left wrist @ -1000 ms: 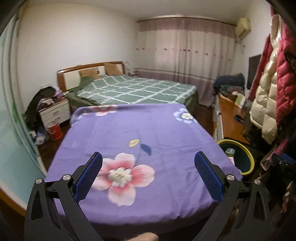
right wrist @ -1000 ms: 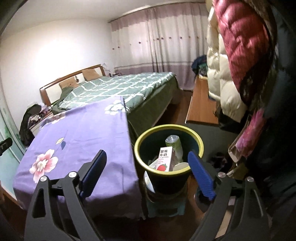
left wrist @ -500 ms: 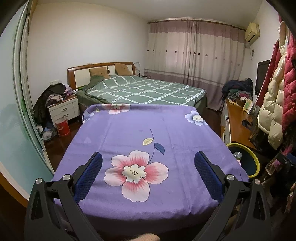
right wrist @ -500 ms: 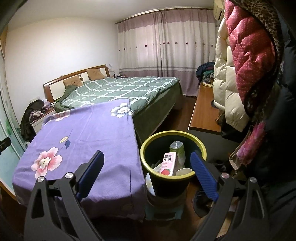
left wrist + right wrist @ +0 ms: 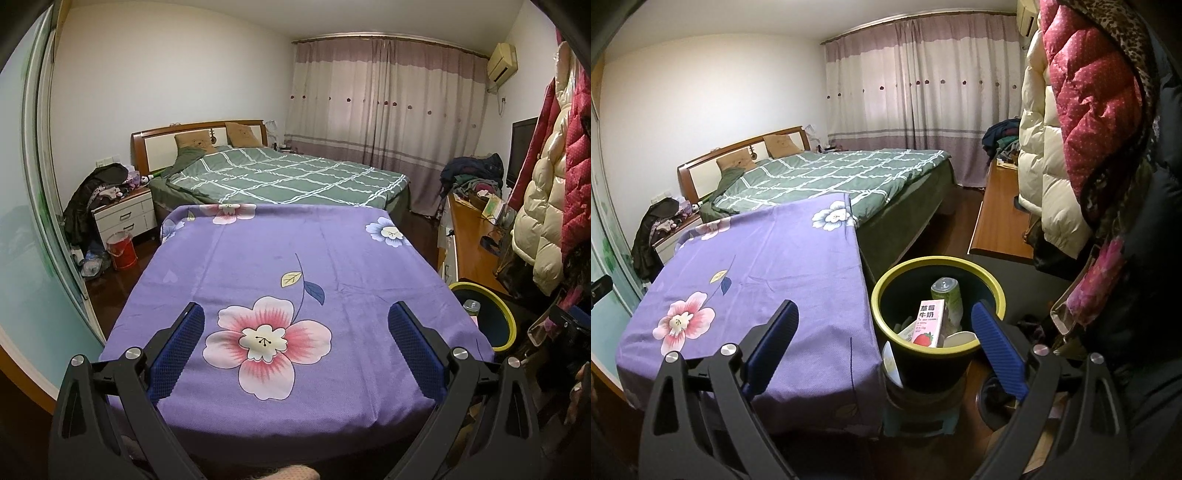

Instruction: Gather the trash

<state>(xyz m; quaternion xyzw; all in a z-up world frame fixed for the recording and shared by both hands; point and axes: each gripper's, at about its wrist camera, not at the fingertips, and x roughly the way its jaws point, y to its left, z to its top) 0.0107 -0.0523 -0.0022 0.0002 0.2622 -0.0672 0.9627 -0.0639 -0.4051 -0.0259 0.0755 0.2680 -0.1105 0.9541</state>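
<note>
A dark bin with a yellow rim (image 5: 886, 284) stands right of the purple-clothed table (image 5: 798, 266). Inside it are a pink strawberry milk carton (image 5: 928, 322), a green can (image 5: 948, 295) and a white paper cup (image 5: 960, 339). My right gripper (image 5: 884, 319) is open and empty, held near and above the bin's near rim. My left gripper (image 5: 295, 321) is open and empty above the table's near end (image 5: 332, 258). The bin (image 5: 506, 317) shows at the right in the left wrist view.
A bed with a green checked quilt (image 5: 288, 177) lies beyond the table. A wooden desk (image 5: 1001, 218) and hanging coats (image 5: 1082, 110) are on the right. A nightstand (image 5: 123, 218) and red bucket (image 5: 122, 251) stand at the left.
Both grippers have drawn back and risen a little, so more of the table and room shows. Both stay open and empty.
</note>
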